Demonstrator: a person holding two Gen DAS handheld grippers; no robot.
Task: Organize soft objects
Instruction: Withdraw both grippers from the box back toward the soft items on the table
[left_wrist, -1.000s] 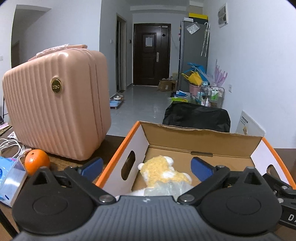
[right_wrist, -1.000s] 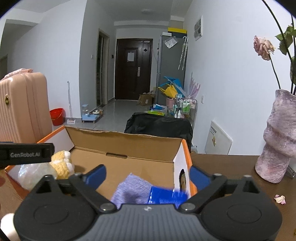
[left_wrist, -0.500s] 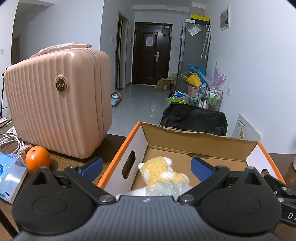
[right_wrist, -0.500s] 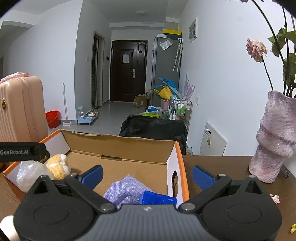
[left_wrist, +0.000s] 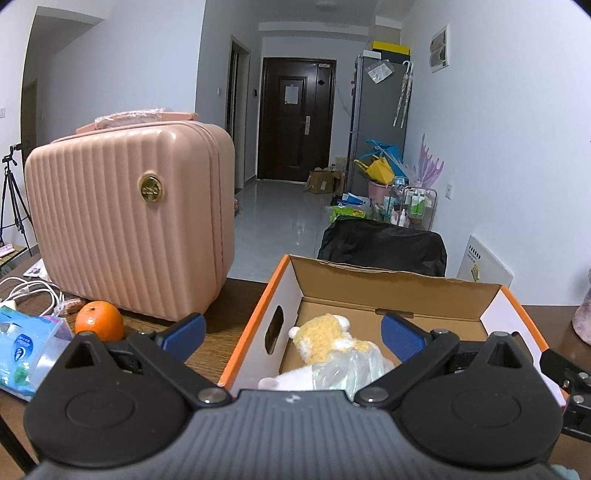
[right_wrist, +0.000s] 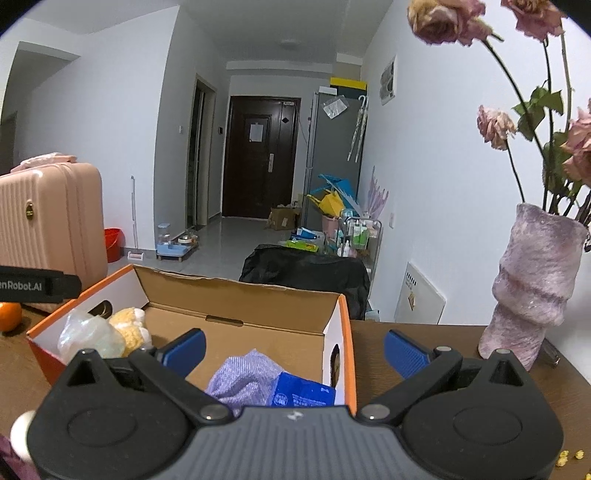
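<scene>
Left gripper (left_wrist: 291, 334): jaws spread wide, nothing held between them; blue pads seen either side of the near left end of the box (left_wrist: 391, 284). Right gripper (right_wrist: 293, 350): jaws likewise wide apart and empty, straddling the box's right end wall.

Contents of box, as catalogued: yellow plush toy (left_wrist: 330, 332) at the left end, with a clear plastic bag (left_wrist: 347, 371) lying against it; lilac cloth (right_wrist: 245, 376) at the right end, a blue packet (right_wrist: 301, 391) touching it on the right side.

Step in hand, as judged: both tools are held above the box with the soft items already inside. To be done well, any further item is to be released only once fully over the opening, jaws kept clear of the cardboard rim, and the cloth not snagged on lifting away.

Pose: both grippers are held level, pointed forward over the box toward the hallway, side by side; part of the left tool is seen at the left margin of the right view.

Surroundings: pink suitcase (left_wrist: 129, 218), orange (left_wrist: 99, 319) and tissue pack (left_wrist: 26, 347) to the left on the table (left_wrist: 236, 299); vase (right_wrist: 532, 291) with dried roses to the right, well apart from the box.
</scene>
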